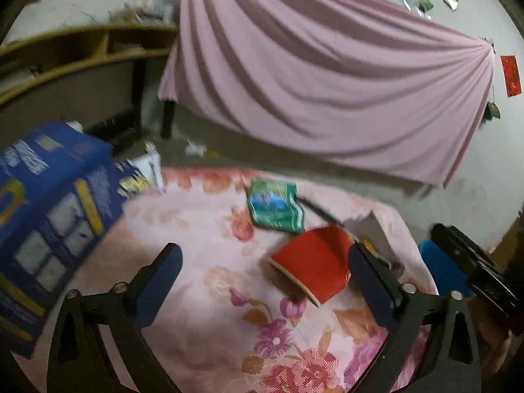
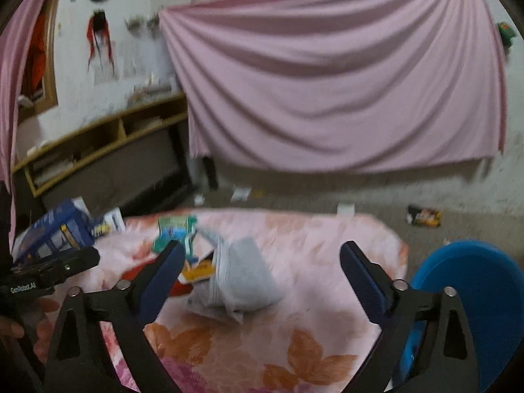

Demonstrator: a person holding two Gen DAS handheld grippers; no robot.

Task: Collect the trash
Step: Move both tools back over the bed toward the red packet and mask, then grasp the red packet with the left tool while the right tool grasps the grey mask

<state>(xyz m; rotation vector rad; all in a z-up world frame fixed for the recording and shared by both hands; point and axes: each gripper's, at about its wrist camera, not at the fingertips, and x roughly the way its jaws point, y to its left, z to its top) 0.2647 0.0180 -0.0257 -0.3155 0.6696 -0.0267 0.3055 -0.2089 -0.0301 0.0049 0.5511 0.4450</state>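
**Trash lies just ahead of both open grippers**

While both grippers hang over the flowery pink cloth (image 1: 209, 262), the trash sits a little way in front of them, and nothing is picked up yet.

The big blue box (image 1: 49, 222) stands to the left of the left gripper (image 1: 265, 262). It looks like the place for the trash, but I cannot be sure. A round blue bin (image 2: 475, 294) sits low on the right of the right gripper (image 2: 263, 258).

The gray bag (image 2: 245, 278) is the biggest piece of trash. It lies straight ahead of the right gripper, between its two fingers but a bit farther out. It leans over, with its long side running up and away from the gripper. The right gripper is the nearer one to it.

The red packet (image 1: 311, 265) lies ahead of the left gripper, toward its right finger, with an edge just beside that finger. Its long side slants from near-right to far-left. The left gripper is the nearer one to it.

The green wrapper (image 1: 275, 209) is smaller and lies farther out, past the red packet.

Both grippers are spread wide apart. They hold nothing. I cannot tell if the left one brushes the red packet.
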